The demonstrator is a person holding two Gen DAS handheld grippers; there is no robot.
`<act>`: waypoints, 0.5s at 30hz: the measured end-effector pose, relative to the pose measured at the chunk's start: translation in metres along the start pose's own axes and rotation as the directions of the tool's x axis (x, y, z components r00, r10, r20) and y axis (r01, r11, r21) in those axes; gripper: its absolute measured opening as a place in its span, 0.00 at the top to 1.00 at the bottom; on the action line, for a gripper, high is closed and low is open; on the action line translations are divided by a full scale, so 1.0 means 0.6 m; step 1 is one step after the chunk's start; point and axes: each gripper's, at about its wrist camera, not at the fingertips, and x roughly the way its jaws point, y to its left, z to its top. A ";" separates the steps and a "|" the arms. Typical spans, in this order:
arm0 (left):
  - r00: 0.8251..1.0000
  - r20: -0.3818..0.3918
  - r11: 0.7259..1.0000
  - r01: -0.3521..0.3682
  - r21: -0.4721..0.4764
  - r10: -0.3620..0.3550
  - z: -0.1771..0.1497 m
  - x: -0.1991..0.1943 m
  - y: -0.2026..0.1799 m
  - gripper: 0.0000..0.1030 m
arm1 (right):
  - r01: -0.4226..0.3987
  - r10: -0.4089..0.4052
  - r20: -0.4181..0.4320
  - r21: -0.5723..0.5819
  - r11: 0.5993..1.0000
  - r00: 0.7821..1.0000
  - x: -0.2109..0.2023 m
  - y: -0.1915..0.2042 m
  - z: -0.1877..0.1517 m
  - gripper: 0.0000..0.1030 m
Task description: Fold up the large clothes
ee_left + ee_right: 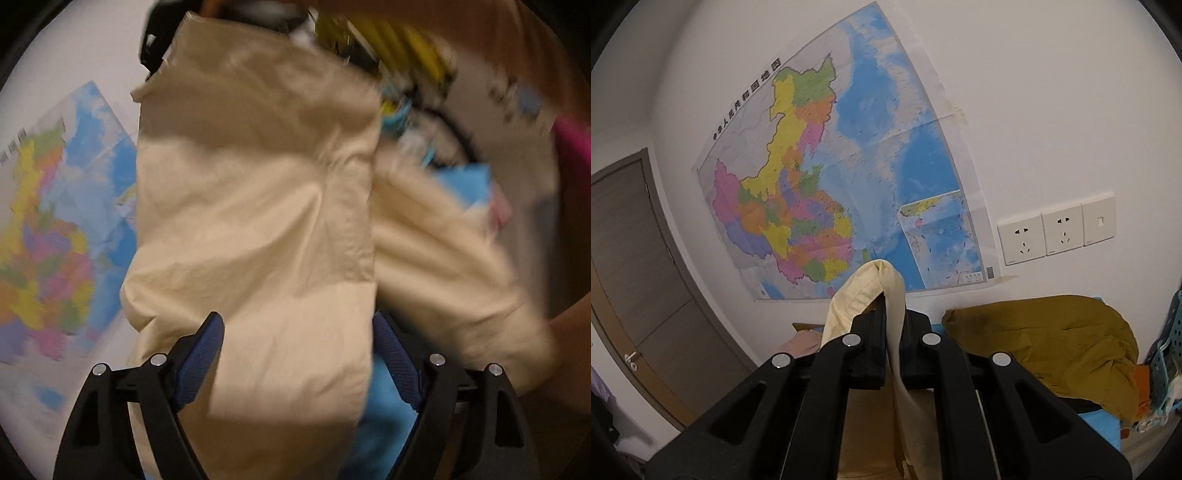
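In the left wrist view the left gripper (pixel 297 354) stands spread wide, its blue pads (pixel 201 360) clear of the cream cotton garment (pixel 255 206) hanging between them — a coloured wall map (pixel 55 229) behind. Only the right wrist view shows the right gripper (pixel 894 314) clamped on a fold of that garment, with a mustard-brown heap of clothing (pixel 1056 343), white wall sockets (pixel 1045 232) and a grey-brown door (pixel 639 266).

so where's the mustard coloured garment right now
In the right wrist view the mustard garment lies crumpled at lower right, below the wall sockets and right of the right gripper.
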 end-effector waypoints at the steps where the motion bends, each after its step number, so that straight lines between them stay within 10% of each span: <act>1: 0.999 -0.016 0.999 -0.043 0.007 0.043 -0.006 0.008 -0.002 0.28 | 0.002 -0.002 0.000 -0.004 1.000 1.000 -0.005 0.001 0.000 0.96; 3: 0.991 -0.047 0.991 -0.128 -0.023 0.127 -0.024 0.026 0.015 0.45 | 0.000 0.000 -0.002 -0.015 1.000 1.000 -0.017 0.002 -0.002 0.96; 5: 0.992 -0.074 0.988 -0.113 -0.103 0.105 -0.038 0.031 0.043 0.90 | 0.002 -0.002 0.004 -0.025 1.000 1.000 -0.035 0.001 -0.007 0.96; 10: 0.999 0.023 0.883 -0.033 -0.468 0.049 -0.069 0.003 0.213 0.96 | 0.014 -0.013 0.018 -0.050 0.999 1.000 -0.077 -0.007 -0.017 0.95; 15: 0.981 0.154 0.683 0.034 -0.730 0.115 -0.101 -0.048 0.374 0.97 | 0.010 -0.005 0.039 -0.124 0.992 0.999 -0.135 0.010 -0.025 0.95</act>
